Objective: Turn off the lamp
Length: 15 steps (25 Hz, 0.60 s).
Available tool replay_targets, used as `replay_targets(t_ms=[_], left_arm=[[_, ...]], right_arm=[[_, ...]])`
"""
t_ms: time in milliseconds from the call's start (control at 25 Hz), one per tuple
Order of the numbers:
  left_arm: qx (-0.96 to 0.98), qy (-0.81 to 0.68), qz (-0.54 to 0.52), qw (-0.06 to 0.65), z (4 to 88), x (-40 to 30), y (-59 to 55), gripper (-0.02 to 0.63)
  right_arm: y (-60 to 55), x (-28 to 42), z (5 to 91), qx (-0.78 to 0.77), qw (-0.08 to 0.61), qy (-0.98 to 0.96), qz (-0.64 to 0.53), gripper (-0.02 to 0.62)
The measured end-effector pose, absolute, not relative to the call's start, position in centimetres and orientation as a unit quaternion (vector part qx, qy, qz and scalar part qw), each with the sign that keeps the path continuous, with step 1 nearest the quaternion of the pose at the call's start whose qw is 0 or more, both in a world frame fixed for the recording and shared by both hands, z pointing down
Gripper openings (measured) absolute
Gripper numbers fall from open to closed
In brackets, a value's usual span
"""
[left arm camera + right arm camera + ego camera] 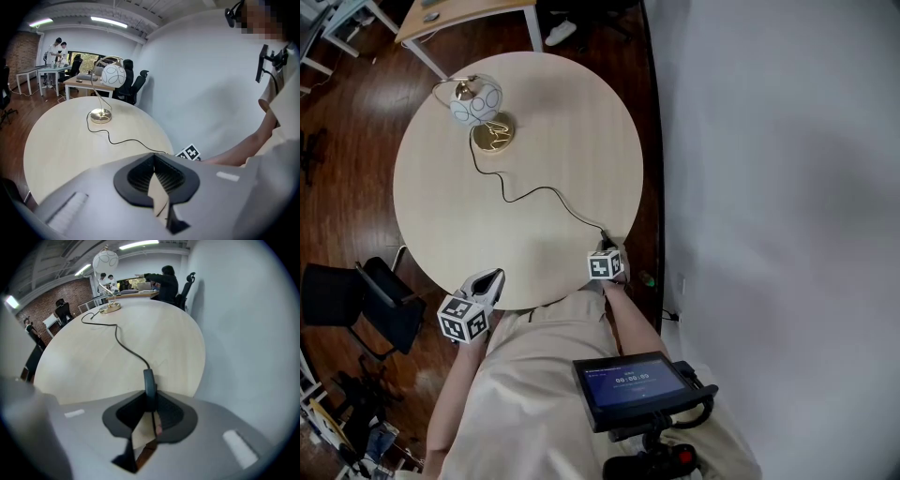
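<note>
Brass-footed and white-globed, the lamp (476, 101) stands at eleven o'clock on the round table (572, 112), likely top-heavy and fragile. Its thin, limp cord (534, 191) runs to five o'clock, where the right tongs (150, 401) pinch the small hard switch (149, 382), probably the spot to press. The left tongs (155, 174), at seven o'clock, are closed and empty.

Lamp (476, 101) on table's (572, 122) far left; cord (539, 190) trails toward near-right edge.

Near end of cord switch (149, 380) hidden in right hand-held gripper (151, 414), tablet (630, 386) print too small
</note>
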<state>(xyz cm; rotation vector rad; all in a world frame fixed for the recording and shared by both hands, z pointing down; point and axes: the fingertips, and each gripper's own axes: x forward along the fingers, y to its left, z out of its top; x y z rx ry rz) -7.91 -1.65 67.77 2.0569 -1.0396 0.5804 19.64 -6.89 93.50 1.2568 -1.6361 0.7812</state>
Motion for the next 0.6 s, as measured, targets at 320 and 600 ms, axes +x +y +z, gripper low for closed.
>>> replay_targets(t_ms=[320, 600], left_arm=[[0.802, -0.412, 0.221, 0.372, 67.7, -8.7, -1.6, 0.005], [0.804, -0.415, 0.208, 0.373, 67.6, -9.8, -1.4, 0.005]], right_arm=[[-6.9, 19.8, 93.8, 0.511, 0.461, -0.654, 0.313, 0.071], [-8.1, 19.8, 92.3, 0.531, 0.453, -0.649, 0.303, 0.164]])
